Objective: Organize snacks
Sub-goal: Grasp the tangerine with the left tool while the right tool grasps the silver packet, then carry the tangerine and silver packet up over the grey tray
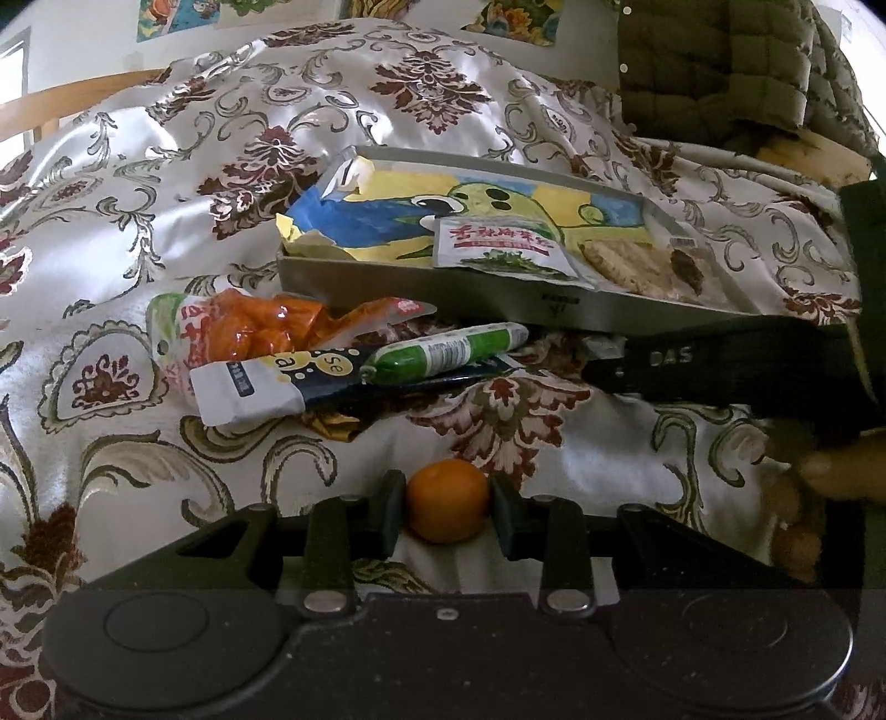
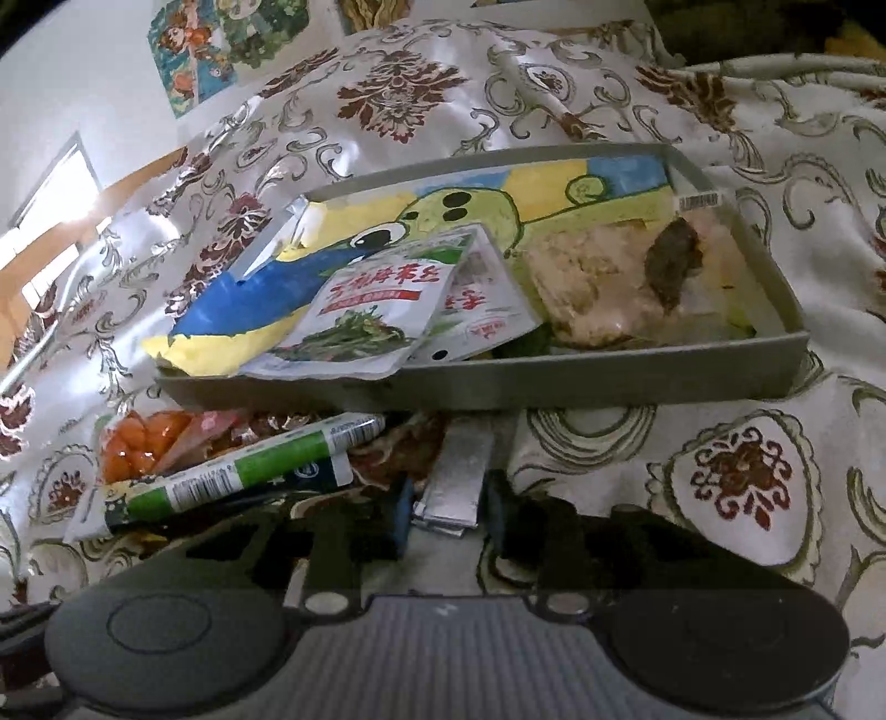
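Observation:
My left gripper [image 1: 447, 507] is shut on a small orange [image 1: 447, 507], held just above the patterned cloth. A grey tray [image 1: 421, 291] lies ahead, holding a yellow-and-blue cartoon bag [image 1: 398, 216], a white seaweed packet [image 1: 501, 249] and a clear biscuit pack [image 1: 642, 266]. Before the tray lie a green sausage stick [image 1: 443, 351], a black-and-white pouch [image 1: 266, 387] and an orange snack bag [image 1: 249, 327]. My right gripper [image 2: 447, 512] is shut on a silver foil packet [image 2: 459, 476] just short of the tray's near wall [image 2: 498, 382]. The right gripper's black body [image 1: 720, 365] reaches in from the right.
A floral satin cloth [image 1: 138, 194] covers the whole surface, rumpled at the back. A quilted olive jacket [image 1: 720, 61] sits at the far right. Cartoon pictures [image 2: 188, 50] hang on the white wall behind. A wooden frame edge [image 1: 66, 99] shows at the far left.

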The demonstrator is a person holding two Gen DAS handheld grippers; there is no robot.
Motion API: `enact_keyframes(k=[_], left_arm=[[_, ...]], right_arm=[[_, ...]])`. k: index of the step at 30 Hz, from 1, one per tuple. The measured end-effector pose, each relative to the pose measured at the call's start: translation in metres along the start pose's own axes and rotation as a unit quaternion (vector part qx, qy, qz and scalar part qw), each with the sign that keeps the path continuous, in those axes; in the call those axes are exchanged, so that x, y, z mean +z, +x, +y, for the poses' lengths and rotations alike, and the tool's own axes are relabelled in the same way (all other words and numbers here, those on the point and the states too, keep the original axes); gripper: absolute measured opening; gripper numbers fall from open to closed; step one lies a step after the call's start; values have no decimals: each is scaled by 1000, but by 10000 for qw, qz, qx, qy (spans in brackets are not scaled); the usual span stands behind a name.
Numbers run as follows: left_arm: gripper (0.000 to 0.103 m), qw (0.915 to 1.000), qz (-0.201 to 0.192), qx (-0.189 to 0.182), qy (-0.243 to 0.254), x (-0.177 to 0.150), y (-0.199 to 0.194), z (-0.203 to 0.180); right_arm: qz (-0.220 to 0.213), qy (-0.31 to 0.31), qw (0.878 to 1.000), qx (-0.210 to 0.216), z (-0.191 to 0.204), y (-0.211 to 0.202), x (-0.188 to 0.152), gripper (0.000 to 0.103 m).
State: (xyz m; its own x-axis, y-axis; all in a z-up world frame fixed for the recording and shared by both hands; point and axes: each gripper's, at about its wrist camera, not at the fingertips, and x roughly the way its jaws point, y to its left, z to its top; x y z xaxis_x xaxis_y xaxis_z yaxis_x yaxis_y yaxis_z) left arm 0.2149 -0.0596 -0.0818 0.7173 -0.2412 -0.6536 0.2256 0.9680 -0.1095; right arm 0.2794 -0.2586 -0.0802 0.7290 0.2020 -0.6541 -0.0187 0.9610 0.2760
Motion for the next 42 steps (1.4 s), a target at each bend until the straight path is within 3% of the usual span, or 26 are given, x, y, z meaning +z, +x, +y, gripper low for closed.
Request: enact_keyframes(k=[15, 20, 31, 39, 42], left_arm=[[34, 9995, 145, 155, -235, -1, -25, -23], [34, 9994, 60, 166, -288, -1, -37, -33], [34, 9989, -384, 203, -176, 32, -59, -50], [34, 9975, -644, 159, -241, 68, -50, -58], [34, 9972, -692, 150, -236, 84, -37, -62]], right_arm=[[375, -53, 9987, 348, -3, -68, -22, 24], [365, 188, 9977, 547, -14, -89, -29, 23], [-374, 261, 9953, 854, -20, -115, -19, 23], [-984, 727, 9878, 960, -45, -117, 5, 23], [-1183, 864, 9848, 935, -58, -110, 18, 16]])
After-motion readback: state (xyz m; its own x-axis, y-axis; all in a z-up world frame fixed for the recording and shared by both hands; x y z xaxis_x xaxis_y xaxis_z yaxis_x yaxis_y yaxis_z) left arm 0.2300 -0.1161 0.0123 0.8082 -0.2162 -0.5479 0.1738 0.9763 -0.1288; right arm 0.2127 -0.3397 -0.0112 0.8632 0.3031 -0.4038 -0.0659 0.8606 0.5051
